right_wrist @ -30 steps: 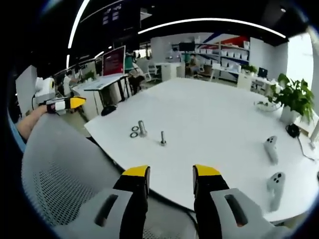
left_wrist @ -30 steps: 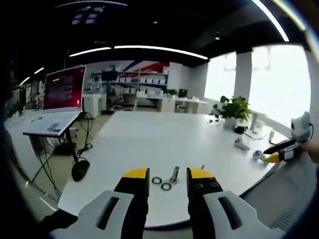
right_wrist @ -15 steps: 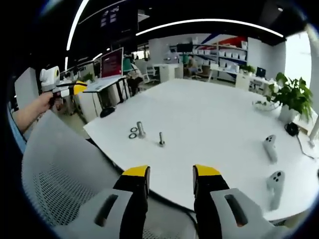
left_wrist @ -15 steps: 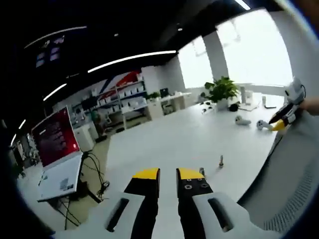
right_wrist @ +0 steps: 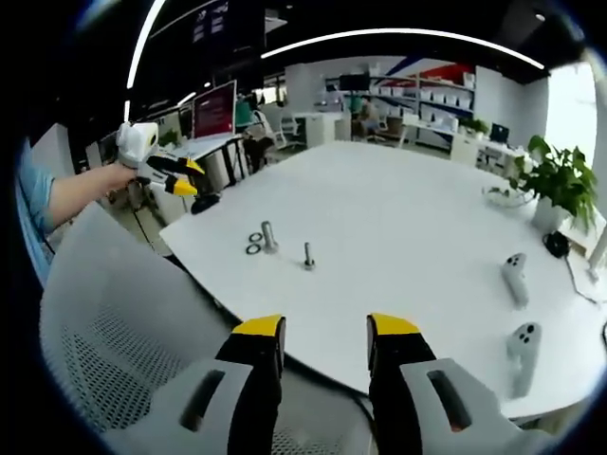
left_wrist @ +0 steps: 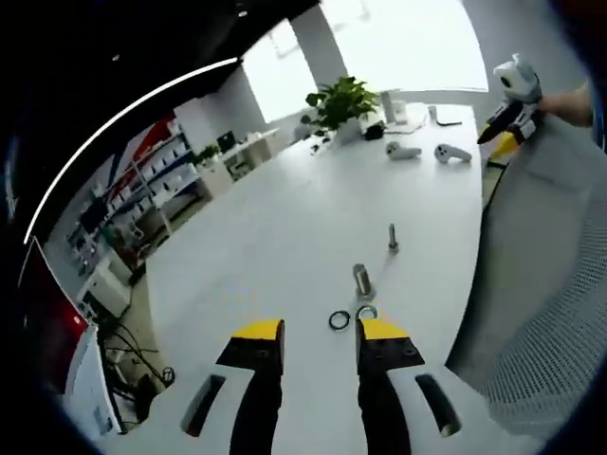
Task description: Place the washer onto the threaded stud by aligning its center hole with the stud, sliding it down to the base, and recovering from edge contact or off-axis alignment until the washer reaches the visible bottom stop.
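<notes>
**Above the tabletop edge: both sets of fingers empty, washers not yet picked**

Just ahead of the left gripper [left_wrist: 318,332], two washers lie flat on the white tabletop [left_wrist: 285,218]: a dark washer [left_wrist: 339,320] between the fingertips' line of sight and a lighter washer [left_wrist: 367,312] beside it, close to the right-hand fingertip. Just beyond them stands a thick stud [left_wrist: 362,280], upright; farther on, a thin bolt [left_wrist: 392,237], also upright. Left fingers are parted with a clear gap and grip nothing.

Right gripper [right_wrist: 318,332] hangs over a mesh chair back [right_wrist: 123,351], short of the tabletop edge. Fingers spread wide, nothing between them. Well ahead and to the left of them: the washers, the stud, then the bolt, in a row. Ahead and to the right, two white controllers [right_wrist: 517,313] and a potted plant [right_wrist: 560,185].

Each gripper shows at the edge of the other's view, held by a hand. Washers are apart from the stud, neither on it.
</notes>
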A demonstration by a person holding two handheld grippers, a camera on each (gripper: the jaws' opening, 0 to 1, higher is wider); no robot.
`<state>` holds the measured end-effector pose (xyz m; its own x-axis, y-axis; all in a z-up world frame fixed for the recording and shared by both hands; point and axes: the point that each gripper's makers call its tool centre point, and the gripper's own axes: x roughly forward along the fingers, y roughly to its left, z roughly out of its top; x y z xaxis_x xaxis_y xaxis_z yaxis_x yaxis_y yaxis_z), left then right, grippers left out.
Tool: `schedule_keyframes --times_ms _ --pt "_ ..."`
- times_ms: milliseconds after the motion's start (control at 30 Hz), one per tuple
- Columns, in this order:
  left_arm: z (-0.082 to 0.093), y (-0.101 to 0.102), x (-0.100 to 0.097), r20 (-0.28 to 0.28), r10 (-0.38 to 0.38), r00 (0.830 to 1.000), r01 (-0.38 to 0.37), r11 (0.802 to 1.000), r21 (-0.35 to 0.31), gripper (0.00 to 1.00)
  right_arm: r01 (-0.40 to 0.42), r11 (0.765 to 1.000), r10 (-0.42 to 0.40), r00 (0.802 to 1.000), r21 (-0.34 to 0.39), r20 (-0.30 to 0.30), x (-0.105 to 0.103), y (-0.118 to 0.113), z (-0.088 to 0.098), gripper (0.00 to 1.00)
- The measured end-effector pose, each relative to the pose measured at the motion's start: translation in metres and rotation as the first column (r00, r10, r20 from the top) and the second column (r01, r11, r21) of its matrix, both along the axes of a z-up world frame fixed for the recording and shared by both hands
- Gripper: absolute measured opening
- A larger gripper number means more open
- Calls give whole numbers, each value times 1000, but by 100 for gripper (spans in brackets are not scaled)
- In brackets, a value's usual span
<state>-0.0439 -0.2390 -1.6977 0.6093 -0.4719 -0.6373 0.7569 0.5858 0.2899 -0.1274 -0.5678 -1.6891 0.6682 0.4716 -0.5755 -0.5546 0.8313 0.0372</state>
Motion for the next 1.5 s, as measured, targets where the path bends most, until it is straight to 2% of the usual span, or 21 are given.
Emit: schedule_keyframes --times_ms 33,100,133,167,267,367,433,500,533,600,667,867,933,1033,1067,1100,1200,1300,1333,1433,1500 --pt "-6 -4 4 -16 -34 999 35 999 18 29 10 1000 -10 1000 4 7 0 -1 1 36" --pt "-13 -8 16 17 -106 994 104 990 93 30 50 999 -50 998 11 32 3 -6 5 35" --pt "-18 -10 19 5 -130 992 128 985 113 29 65 998 -66 997 18 41 5 -8 7 35" --pt "-27 -14 20 -51 -141 989 146 984 100 29 64 998 -65 997 22 39 4 -7 7 35" --pt "-45 -22 23 -152 -193 969 210 972 107 30 53 998 -54 998 13 28 4 -6 4 35" --pt "-63 -28 32 -210 -235 949 268 953 143 30 49 999 -49 999 13 24 3 -5 4 35" --pt "-79 -33 29 -301 -252 920 302 943 136 27 49 999 -49 999 12 23 3 -6 4 35" --pt "-95 -34 29 -360 -250 899 319 936 148 29 59 998 -60 998 18 33 4 -7 5 34" --pt "-104 -34 31 -375 -253 892 332 929 165 29 79 996 -81 995 33 54 6 -9 9 34" --pt "-115 -31 32 -407 -250 878 351 916 194 28 89 995 -91 995 43 51 6 -10 9 34" --pt "-122 -33 39 -396 -259 881 364 905 220 29 87 995 -89 995 40 50 6 -9 9 34" --pt "-134 -39 56 -409 -246 879 358 907 222 29 87 995 -90 995 44 49 7 -9 9 34" --pt "-140 -38 55 -424 -245 872 370 897 243 29 85 995 -88 995 46 49 7 -9 9 34" --pt "-150 -31 57 -442 -238 865 394 868 303 28 82 995 -85 995 47 48 8 -8 9 34" --pt "-146 -35 57 -444 -257 858 401 876 268 26 81 996 -84 995 48 48 8 -8 9 34" --pt "-146 -34 60 -445 -217 869 362 891 273 27 80 996 -83 995 49 48 8 -8 9 34" --pt "-147 -37 58 -448 -232 864 373 891 259 27 79 995 -82 995 54 49 8 -8 9 33" --pt "-149 -38 54 -492 -224 841 379 894 240 21 77 995 -80 996 58 49 8 -8 9 33" --pt "-149 -38 55 -488 -218 845 370 898 240 21 77 995 -80 996 58 49 8 -8 9 33" --pt "-149 -38 55 -503 -209 839 368 898 242 21 78 995 -81 995 61 50 8 -8 9 33" --pt "-149 -39 54 -508 -206 837 376 889 259 22 79 995 -82 995 62 51 8 -8 10 33"
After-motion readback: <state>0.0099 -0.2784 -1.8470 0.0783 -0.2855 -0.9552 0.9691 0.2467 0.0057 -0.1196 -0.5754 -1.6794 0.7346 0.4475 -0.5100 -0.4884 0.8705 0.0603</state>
